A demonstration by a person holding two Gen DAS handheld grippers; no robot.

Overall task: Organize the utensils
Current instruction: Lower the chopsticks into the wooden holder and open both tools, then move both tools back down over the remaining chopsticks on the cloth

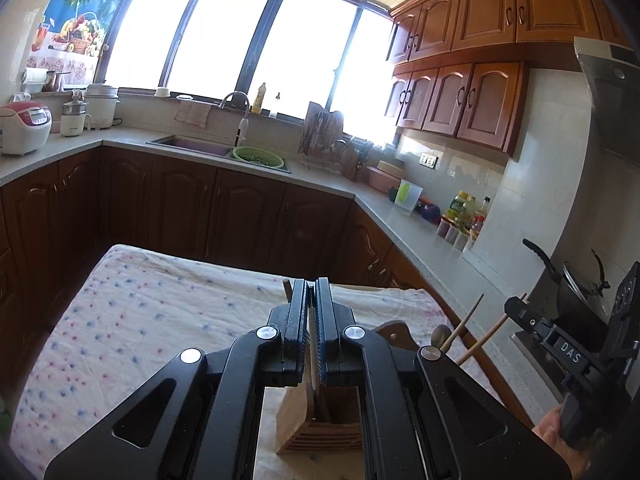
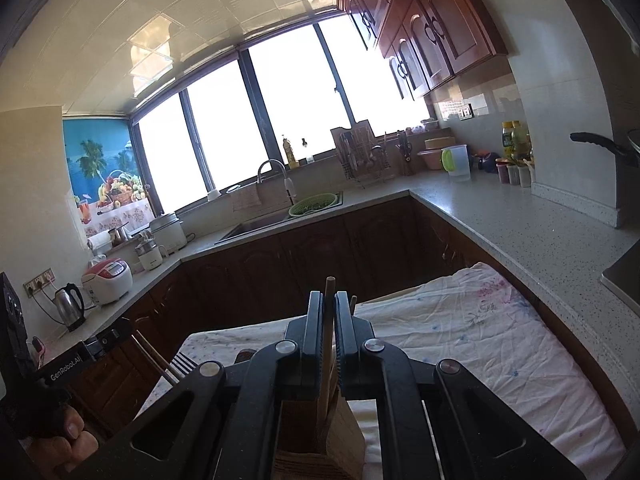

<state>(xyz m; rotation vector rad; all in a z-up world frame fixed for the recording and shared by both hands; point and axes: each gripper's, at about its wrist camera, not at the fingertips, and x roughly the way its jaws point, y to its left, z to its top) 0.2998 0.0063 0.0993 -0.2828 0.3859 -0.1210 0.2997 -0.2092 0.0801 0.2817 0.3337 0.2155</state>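
Below my left gripper (image 1: 312, 300), at 6 o'clock in its view, stands the slatted wooden utensil holder (image 1: 320, 428) on the worktop covered by a white cloth with red and blue dots (image 1: 132, 320). My left fingers (image 1: 298, 312) sit narrow, closed on a thin dark utensil handle (image 1: 311, 360) that runs down into the holder. At 3 o'clock I see two wooden chopsticks (image 1: 466, 320) slanting up beside a rounded metal spoon end (image 1: 440, 334), and the right gripper's black body (image 1: 560, 340).

From the right wrist, my right gripper (image 2: 329, 304) is pinched narrow on a brown wooden stick (image 2: 329, 320) rising out of the holder (image 2: 340, 440). At 8 o'clock a metal fork head (image 2: 182, 364) shows, near the left gripper's body. Beyond lie the sink with a green colander (image 2: 312, 204) and a rice cooker (image 2: 107, 276).
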